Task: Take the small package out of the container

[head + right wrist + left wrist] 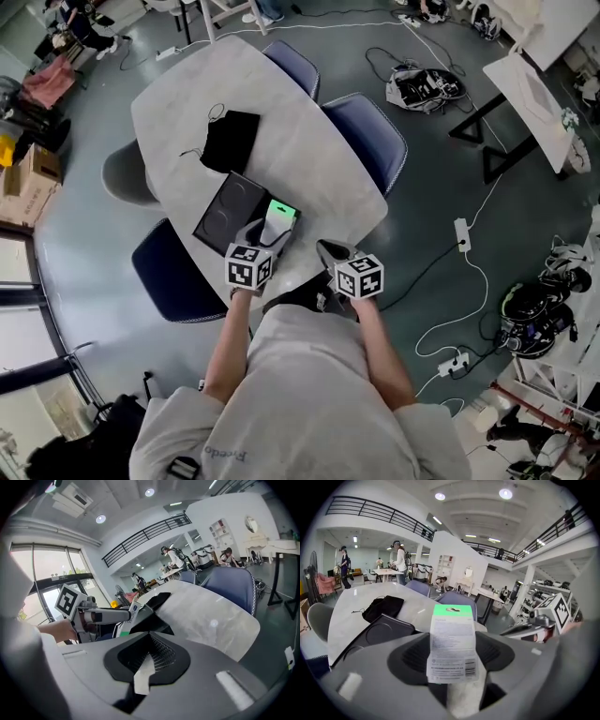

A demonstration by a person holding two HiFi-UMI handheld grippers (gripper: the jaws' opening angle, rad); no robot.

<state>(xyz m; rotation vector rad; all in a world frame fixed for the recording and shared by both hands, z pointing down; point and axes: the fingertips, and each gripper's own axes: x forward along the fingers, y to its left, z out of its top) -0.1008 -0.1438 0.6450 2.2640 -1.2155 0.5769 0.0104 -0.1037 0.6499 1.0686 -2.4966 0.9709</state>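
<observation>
head view, worktop: a pale rounded worktop (pixel 309 159) with chairs (pixel 367 129) along its right side.
head view, container: a flat black container (pixel 225 208) lies near the worktop's near edge; a black pouch (pixel 231 141) lies farther off, apart from it.
head view, package: the small package (pixel 279 219), green at the top, stands at the container's right near corner in the left gripper (pixel 262 236).
head view, right gripper: the right gripper (pixel 330 251) hovers just right of the package, over the worktop's near edge, touching nothing.

left gripper view, jaws: closed on the package's lower half; the white label and green header stand upright above them.
left gripper view, place: the container lies low and to the left, so the package looks lifted clear of it.

right gripper view, jaws: brought together with no object held; a pale strip (pixel 143 676) shows at the seam, and i cannot tell what it is.
right gripper view, surroundings: the left gripper and the package are to the left, with the container's dark corner beside them.

handling: likely very light, thin and bendy, with a slick printed face.
where to hold: the lower body, as now; the green hang tab looks flimsy and could fold.
progress: removal seems all but done; a clear spot on the worktop would suit for setting it down.
</observation>
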